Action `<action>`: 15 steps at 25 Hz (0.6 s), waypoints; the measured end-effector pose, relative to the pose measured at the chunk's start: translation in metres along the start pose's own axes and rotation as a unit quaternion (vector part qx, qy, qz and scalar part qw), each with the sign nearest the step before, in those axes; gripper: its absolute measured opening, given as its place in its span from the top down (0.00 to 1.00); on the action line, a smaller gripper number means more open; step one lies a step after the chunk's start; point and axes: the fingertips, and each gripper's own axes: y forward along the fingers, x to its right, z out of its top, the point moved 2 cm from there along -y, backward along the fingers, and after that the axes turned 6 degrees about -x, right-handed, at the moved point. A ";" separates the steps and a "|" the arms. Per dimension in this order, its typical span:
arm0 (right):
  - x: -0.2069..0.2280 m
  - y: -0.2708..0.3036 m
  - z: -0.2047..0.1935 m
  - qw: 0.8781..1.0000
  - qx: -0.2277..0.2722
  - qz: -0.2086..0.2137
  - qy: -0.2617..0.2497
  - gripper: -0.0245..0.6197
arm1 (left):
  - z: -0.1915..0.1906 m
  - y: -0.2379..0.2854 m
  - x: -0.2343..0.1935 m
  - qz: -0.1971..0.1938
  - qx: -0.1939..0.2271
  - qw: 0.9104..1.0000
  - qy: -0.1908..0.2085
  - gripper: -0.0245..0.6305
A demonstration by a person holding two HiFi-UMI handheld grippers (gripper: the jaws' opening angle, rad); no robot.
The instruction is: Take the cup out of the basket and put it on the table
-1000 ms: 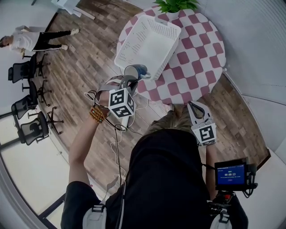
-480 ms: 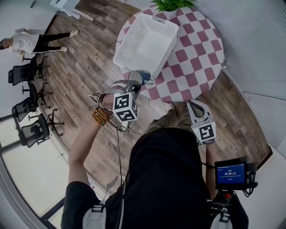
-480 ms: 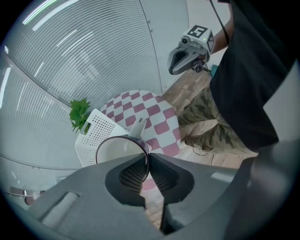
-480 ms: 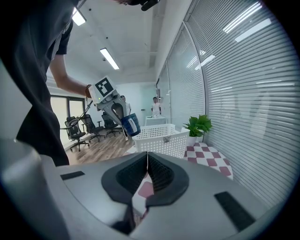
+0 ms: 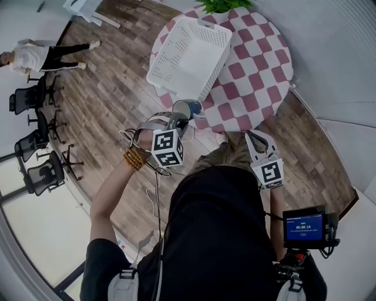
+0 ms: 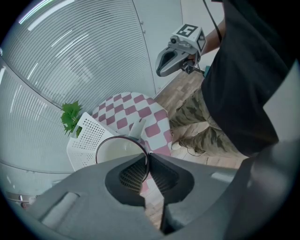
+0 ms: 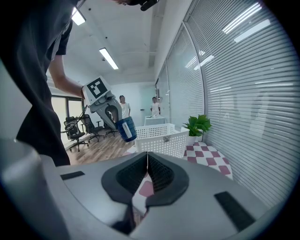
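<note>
A blue cup point(image 5: 187, 109) with a white inside hangs over the near left edge of the round pink-and-white checked table point(image 5: 258, 76), just clear of the white perforated basket point(image 5: 188, 56). My left gripper point(image 5: 178, 117) is shut on it, and in the left gripper view the jaws pinch the cup's wall at the rim point(image 6: 123, 152). The right gripper view shows the cup point(image 7: 125, 130) tilted, in the air beside the basket point(image 7: 164, 138). My right gripper point(image 5: 252, 138) is held off the table's near edge, jaws shut and empty.
A green potted plant point(image 5: 223, 6) stands at the table's far side behind the basket. Office chairs point(image 5: 38, 147) and a person point(image 5: 35, 54) are far off on the wooden floor to the left. A small screen point(image 5: 302, 228) hangs at my right hip.
My left gripper has carried the cup away from the basket toward the table's near edge and a little lower. The right gripper has stayed where it was.
</note>
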 end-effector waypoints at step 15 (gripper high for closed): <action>-0.004 0.002 -0.006 1.000 -0.008 0.006 -0.006 0.95 | 0.000 0.045 0.034 -0.042 -0.019 0.999 0.014 0.92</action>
